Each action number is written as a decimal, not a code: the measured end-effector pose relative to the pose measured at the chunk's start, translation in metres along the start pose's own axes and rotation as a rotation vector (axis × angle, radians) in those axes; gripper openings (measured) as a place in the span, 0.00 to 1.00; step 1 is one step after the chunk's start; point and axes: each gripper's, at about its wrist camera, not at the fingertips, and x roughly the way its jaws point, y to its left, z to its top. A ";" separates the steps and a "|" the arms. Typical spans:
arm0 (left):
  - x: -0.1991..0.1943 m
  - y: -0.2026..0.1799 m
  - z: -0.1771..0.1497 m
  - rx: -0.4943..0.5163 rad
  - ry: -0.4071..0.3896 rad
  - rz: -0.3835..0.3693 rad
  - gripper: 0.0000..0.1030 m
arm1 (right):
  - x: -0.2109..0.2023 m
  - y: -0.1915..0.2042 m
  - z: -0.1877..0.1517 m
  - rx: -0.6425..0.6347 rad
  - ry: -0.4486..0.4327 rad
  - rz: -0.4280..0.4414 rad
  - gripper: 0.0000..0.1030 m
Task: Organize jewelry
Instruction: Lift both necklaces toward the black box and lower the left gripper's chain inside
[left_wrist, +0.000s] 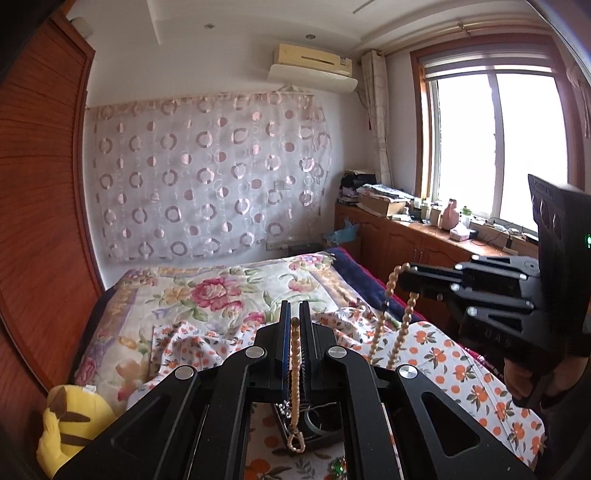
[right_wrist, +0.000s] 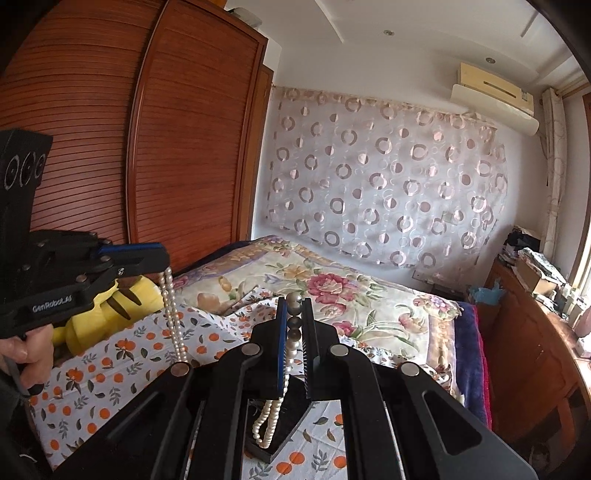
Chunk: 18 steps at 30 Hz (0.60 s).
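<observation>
A bed (left_wrist: 207, 291) with a floral quilt fills the room beside a wooden wardrobe (right_wrist: 192, 147). Above the bed, both tongs point slightly downward; the left tongs (left_wrist: 294, 317) and right tongs (right_wrist: 294, 314) are each clamped on the pearl necklace (right_wrist: 173, 314), whose strands hang vertically toward the black jewelry box (right_wrist: 284, 432).

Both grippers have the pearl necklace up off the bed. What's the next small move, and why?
Probably lower both together toward the dark jewelry box. The left gripper and right gripper each pinch the pearl necklace, whose loops hang just above the box.
</observation>
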 end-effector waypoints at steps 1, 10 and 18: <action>0.003 0.000 0.001 0.000 0.002 -0.002 0.04 | 0.003 -0.002 0.000 0.003 0.002 0.002 0.08; 0.022 -0.003 0.010 -0.001 0.010 -0.018 0.04 | 0.030 -0.012 -0.022 0.042 0.058 0.038 0.08; 0.038 -0.005 0.013 0.004 0.023 -0.026 0.04 | 0.049 -0.010 -0.046 0.055 0.103 0.069 0.08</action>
